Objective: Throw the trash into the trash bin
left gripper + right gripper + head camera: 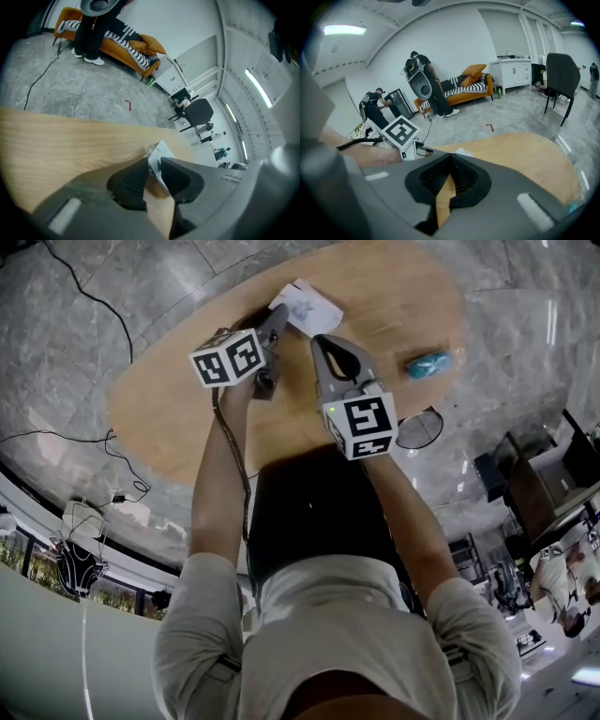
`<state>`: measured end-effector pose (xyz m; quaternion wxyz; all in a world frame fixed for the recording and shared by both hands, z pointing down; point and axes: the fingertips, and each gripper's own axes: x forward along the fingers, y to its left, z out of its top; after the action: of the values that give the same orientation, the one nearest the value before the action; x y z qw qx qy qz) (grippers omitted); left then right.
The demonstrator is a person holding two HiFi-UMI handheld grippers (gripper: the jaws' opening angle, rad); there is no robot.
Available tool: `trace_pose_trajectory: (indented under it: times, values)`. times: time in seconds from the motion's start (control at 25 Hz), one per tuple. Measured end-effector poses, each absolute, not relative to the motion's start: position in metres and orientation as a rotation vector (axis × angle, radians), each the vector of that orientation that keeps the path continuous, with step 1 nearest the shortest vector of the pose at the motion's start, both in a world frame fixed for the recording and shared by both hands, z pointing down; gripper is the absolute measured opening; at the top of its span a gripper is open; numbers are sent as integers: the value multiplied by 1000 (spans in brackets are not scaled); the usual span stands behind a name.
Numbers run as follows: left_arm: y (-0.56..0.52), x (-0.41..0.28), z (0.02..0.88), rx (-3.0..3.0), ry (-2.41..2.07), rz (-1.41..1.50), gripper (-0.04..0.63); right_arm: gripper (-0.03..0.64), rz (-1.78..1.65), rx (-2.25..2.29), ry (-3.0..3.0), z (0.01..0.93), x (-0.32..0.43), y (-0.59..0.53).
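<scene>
Head view shows an oval wooden table [178,418] with the white crumpled paper [307,307] lying at its far edge. Left gripper [154,164] has its jaws drawn in on the paper, which fills the narrow gap and touches both fingers [133,180]. Right gripper [451,157] hovers just beside it over the table, fingertips meeting, nothing between them. A teal object [427,363] lies near the table's right edge.

On the table [187,399], paper [307,307] lies at the far edge; a wad [427,364] well right of it.
</scene>
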<state>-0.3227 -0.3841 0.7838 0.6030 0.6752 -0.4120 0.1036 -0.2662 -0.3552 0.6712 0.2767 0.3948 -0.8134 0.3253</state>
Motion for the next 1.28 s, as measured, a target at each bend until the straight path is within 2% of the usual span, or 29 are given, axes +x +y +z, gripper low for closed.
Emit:
trace_pose_trajectory:
  times: [0.12, 0.16, 0.2, 0.68, 1.0, 1.28]
  values:
    - [-384, -321, 779, 1604, -991, 270, 71, 8, 871, 1072, -2178, 671, -262, -358]
    - [-384, -321, 775, 1615, -998, 273, 23, 8, 871, 1078, -2177, 669, -260, -359]
    - [-384, -320, 770, 1625, -1004, 274, 20, 8, 871, 1086, -2177, 667, -259, -360]
    - [-353, -319, 667, 1830, -1072, 417, 20, 8, 819, 1225, -2211, 598, -266, -352]
    - [-327, -338, 548, 1973, -1239, 418, 20, 8, 700, 1298, -2255, 506, -270, -320]
    - [-294, -337, 429, 2147, -1348, 357, 20, 8, 477, 1351, -2368, 388, -278, -290]
